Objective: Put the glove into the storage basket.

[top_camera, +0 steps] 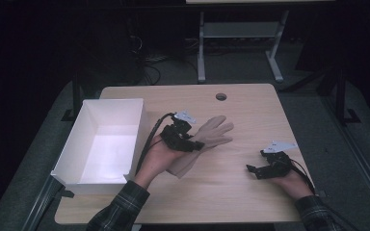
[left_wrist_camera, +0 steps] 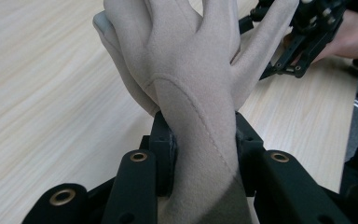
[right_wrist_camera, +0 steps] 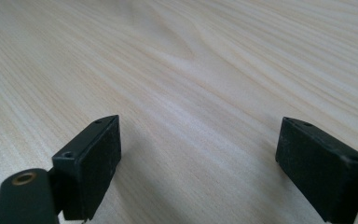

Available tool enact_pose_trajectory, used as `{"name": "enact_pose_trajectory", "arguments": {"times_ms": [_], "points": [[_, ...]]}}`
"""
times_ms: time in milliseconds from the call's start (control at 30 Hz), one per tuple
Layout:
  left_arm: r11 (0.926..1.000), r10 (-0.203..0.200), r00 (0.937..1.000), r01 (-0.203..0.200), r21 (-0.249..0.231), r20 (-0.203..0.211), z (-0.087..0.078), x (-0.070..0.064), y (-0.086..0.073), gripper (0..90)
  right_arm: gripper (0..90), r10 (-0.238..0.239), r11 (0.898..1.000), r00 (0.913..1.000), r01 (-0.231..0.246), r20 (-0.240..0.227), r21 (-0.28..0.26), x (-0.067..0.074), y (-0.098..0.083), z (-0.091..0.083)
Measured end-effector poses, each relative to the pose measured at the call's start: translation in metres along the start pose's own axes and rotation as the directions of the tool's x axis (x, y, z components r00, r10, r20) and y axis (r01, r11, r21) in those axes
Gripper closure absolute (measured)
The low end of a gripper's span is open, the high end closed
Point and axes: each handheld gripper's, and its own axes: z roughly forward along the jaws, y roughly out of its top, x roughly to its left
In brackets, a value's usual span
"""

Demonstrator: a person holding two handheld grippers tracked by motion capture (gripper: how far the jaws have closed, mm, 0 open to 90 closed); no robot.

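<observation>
While the left gripper [top_camera: 198, 144] pinches a beige glove [top_camera: 207, 139] at its wrist, the glove hangs off the pads with its fingers fanned toward two o'clock over the middle of the wooden table [top_camera: 241, 106]. From the left gripper view the two black pads [left_wrist_camera: 165, 140] press on either side of the glove's [left_wrist_camera: 191, 70] narrow cuff, the stitched seam curving down between them; the fabric is plain, and no label, brand or writing can be read on it. The person's left hand [top_camera: 156, 156] comes in from six o'clock in a plaid sleeve [top_camera: 120, 207], with a black cable [top_camera: 149, 137] looping back from the gripper. At nine o'clock of the glove stands a white box [top_camera: 77, 149], open at the top, hanging partly over the table's left edge. The right gripper [top_camera: 253, 169] rests low on the table at four o'clock of the glove, well apart from it, with a grey three-cornered plate [top_camera: 279, 146] on top. Its own view shows the jaws spread wide with bare wood grain [right_wrist_camera: 191, 84] between them and nothing held. A round hole [top_camera: 221, 96] sits in the table at twelve o'clock. None of the grippers, the box or the table carries lettering that can be made out.
</observation>
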Motion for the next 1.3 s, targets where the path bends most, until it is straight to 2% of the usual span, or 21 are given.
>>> {"name": "enact_pose_trajectory", "arguments": {"times_ms": [333,400,533,667,800,1000,1167,1300], "points": [[0.9988,-0.028,0.9984,0.026,-0.041,-0.050,-0.052,0.019,0.001,67.6,13.6,-0.001,1.000,1.0000,0.001,0.002,0.001,0.000,0.000,0.000],[0.9970,-0.051,0.9966,0.047,-0.061,-0.065,-0.061,0.022,-0.001,67.6,13.6,-0.001,1.000,1.0000,0.001,0.001,0.001,0.000,0.000,0.000],[0.9954,-0.066,0.9933,0.059,-0.075,-0.095,-0.079,0.032,-0.005,67.7,13.6,-0.002,1.000,1.0000,0.002,0.002,0.000,0.000,0.000,0.000],[0.9907,-0.101,0.9870,0.088,-0.104,-0.125,-0.097,0.043,-0.013,67.7,13.6,0.000,1.000,1.0000,0.000,0.002,0.000,0.000,0.000,0.000],[0.9867,-0.132,0.9751,0.111,-0.119,-0.179,-0.114,0.056,-0.025,67.7,13.6,0.001,1.000,1.0000,-0.001,0.002,0.000,0.000,0.000,0.000],[0.9725,-0.201,0.9548,0.168,-0.162,-0.219,-0.136,0.076,-0.047,67.7,13.6,0.000,1.000,1.0000,0.000,0.003,0.000,0.000,0.000,0.001],[0.9662,-0.240,0.9259,0.199,-0.165,-0.292,-0.151,0.087,-0.068,67.7,13.6,0.001,1.000,1.0000,-0.001,0.003,0.000,0.001,0.000,0.001],[0.9535,-0.289,0.9055,0.243,-0.179,-0.311,-0.156,0.097,-0.089,67.6,13.6,0.003,1.000,1.0000,-0.003,0.005,0.001,0.001,0.001,0.001]]}}
